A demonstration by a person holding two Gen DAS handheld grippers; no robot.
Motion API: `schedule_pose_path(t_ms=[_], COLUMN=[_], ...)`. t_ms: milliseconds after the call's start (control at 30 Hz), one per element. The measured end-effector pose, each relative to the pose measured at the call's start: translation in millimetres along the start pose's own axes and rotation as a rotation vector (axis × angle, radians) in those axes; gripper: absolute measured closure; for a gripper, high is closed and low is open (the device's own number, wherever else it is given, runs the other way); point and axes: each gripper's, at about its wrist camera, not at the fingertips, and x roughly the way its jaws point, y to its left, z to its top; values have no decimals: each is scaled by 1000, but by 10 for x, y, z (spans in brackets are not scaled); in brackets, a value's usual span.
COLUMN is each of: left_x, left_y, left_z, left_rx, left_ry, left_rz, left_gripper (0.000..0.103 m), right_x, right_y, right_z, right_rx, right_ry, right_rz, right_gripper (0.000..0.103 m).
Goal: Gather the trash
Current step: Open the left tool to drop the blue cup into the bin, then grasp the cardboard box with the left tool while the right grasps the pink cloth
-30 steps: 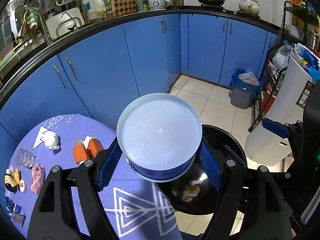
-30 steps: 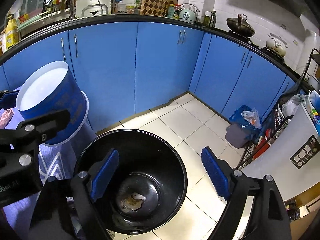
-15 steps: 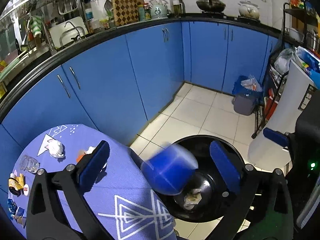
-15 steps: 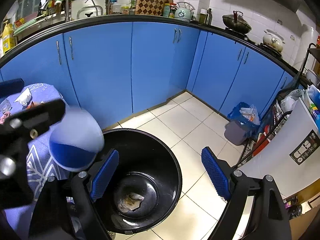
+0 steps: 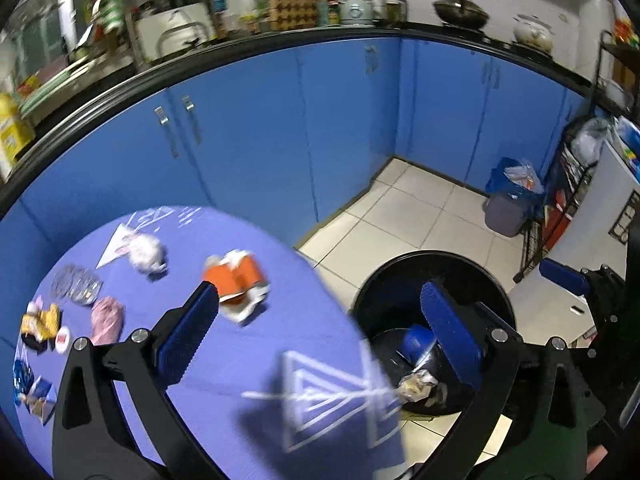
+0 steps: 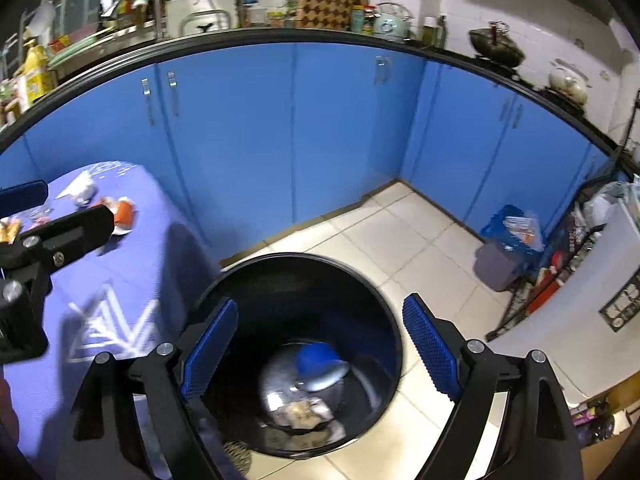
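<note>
Both grippers tilt downward, jaws wide and empty — left gripper (image 5: 318, 326), right gripper (image 6: 320, 346). Below the right one, the round black plastic bin (image 6: 360, 280) holds the blue paper cup (image 6: 318, 364) and crumpled scraps (image 6: 302, 410).

The left gripper (image 5: 318, 320) is pointing steeply downward, jaws standing wide apart with nothing between them. The right gripper (image 6: 318, 344) is angling downward likewise, jaws spread and empty.
</note>
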Motion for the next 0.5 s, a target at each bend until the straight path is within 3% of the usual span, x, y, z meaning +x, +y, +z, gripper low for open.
schedule_pose_path(t_ms=[500], left_x=[-400], left_y=[1672], left_z=[-638], left_rx=[-170], left_ry=[21], left_rz=[230], left_gripper=[4], right_x=[-12], right_y=[1396], right_z=[172], right_rx=[-190], right_ry=[36], right_rz=[239], right_gripper=[20])
